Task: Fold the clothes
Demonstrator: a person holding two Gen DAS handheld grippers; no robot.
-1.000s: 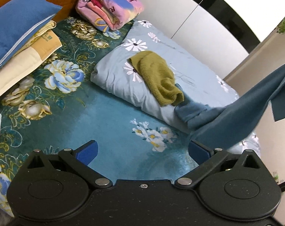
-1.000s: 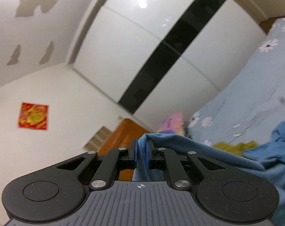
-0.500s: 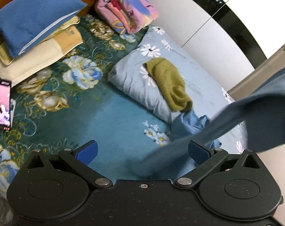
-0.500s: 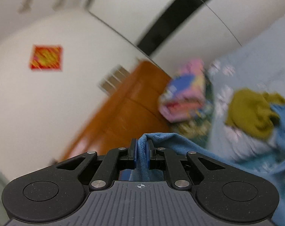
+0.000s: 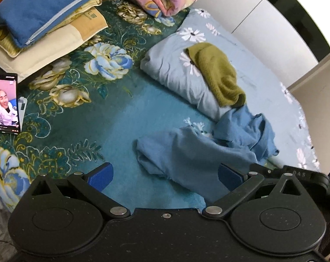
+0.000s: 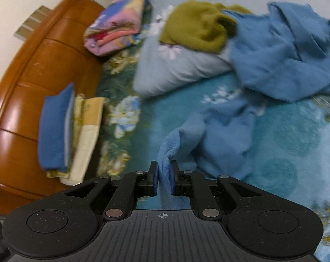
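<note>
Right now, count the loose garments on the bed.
2: a blue garment crumpled on the teal bedspread, one edge pinched in the right gripper; an olive garment atop the folded floral quilt. Others may be hidden.

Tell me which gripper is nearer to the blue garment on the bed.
Right. The right gripper is shut on an edge of the blue garment. The left gripper is open, holding nothing, above the garment's near end.

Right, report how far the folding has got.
Early stage. Done: nothing folded yet; the blue garment lies crumpled on the bedspread. In hand: the right hand-held gripper is shut on an edge of it; the left hand-held gripper is open and empty above it. Left: spread and fold the blue one, then the olive garment on the quilt.
</note>
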